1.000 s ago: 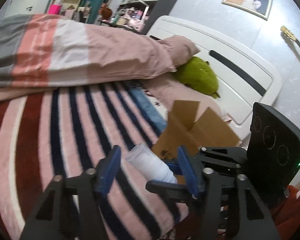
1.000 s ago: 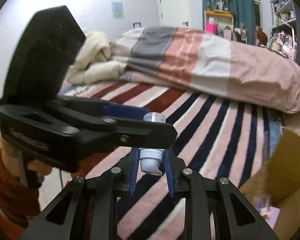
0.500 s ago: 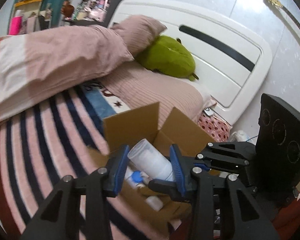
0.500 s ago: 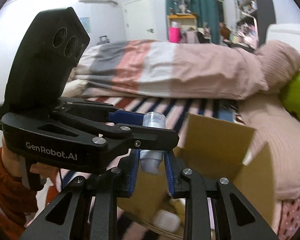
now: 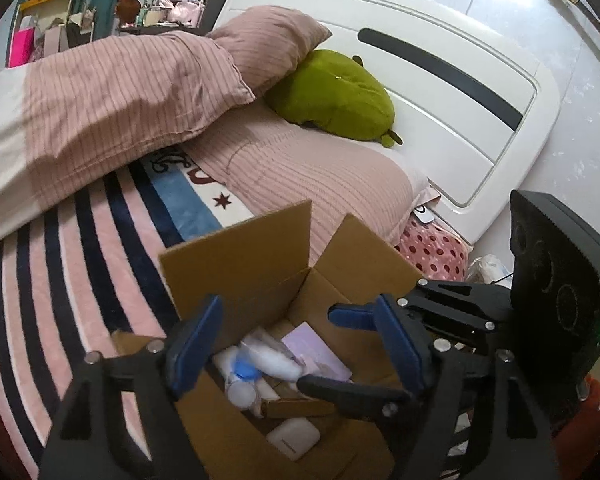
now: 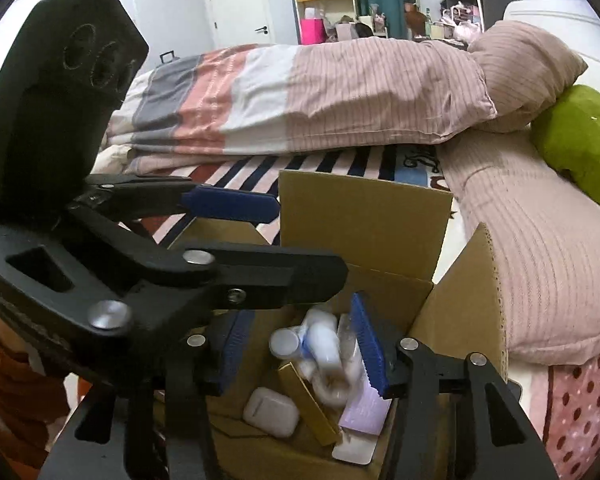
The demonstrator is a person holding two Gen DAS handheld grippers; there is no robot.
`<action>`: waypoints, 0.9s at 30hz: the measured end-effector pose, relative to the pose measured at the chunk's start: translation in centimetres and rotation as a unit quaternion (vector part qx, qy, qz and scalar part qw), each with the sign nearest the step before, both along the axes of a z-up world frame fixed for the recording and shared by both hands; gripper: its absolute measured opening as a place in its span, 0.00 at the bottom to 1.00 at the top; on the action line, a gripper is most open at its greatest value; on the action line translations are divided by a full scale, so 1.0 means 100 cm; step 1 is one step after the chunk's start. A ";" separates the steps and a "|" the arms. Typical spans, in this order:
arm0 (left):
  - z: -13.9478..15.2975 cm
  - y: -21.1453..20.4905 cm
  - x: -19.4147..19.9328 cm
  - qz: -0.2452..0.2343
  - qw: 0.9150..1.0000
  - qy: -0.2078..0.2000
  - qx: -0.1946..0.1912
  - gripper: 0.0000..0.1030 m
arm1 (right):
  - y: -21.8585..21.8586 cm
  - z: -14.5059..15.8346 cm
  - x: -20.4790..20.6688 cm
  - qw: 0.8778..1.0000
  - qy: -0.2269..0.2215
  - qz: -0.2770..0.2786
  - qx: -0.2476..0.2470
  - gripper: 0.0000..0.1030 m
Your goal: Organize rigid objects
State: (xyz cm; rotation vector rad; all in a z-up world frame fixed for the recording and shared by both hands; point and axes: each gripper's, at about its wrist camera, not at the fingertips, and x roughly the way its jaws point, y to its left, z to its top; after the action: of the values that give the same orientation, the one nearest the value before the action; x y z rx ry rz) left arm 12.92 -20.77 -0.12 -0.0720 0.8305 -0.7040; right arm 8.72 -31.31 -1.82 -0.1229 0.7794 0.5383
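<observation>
Release step over the cardboard box (image 5: 240,256), standing open on the striped blanket (image 5: 60,264). Inside the box lie white bottles (image 6: 320,340), a white earbud case (image 6: 270,410), a gold carton (image 6: 308,400) and a lilac card (image 5: 316,350), heaped loosely. Left gripper (image 5: 296,344) and right gripper (image 6: 300,350) both hover above the box mouth, jaws apart and opening, nothing between the pads. To release well: keep both grippers inside the flaps, let the jaws finish opening, then lift straight clear of the box walls
</observation>
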 end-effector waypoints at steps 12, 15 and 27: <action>0.031 0.063 -0.048 0.104 0.992 -0.063 0.019 0.84 | 0.015 0.023 -0.023 0.999 -0.032 0.007 -0.005 0.68; 0.039 0.088 -0.066 0.146 0.986 -0.077 0.026 0.87 | 0.018 0.028 -0.028 0.999 -0.042 0.006 -0.008 0.74; 0.031 0.163 -0.110 0.296 0.949 -0.084 0.068 0.87 | 0.033 0.046 -0.052 0.995 -0.091 0.041 0.022 0.93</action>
State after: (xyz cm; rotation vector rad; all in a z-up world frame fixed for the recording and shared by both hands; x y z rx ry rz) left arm 1.90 -4.45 2.93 -0.1285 0.6439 -0.0819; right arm 3.51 -28.00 2.78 -0.1611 0.5871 0.6137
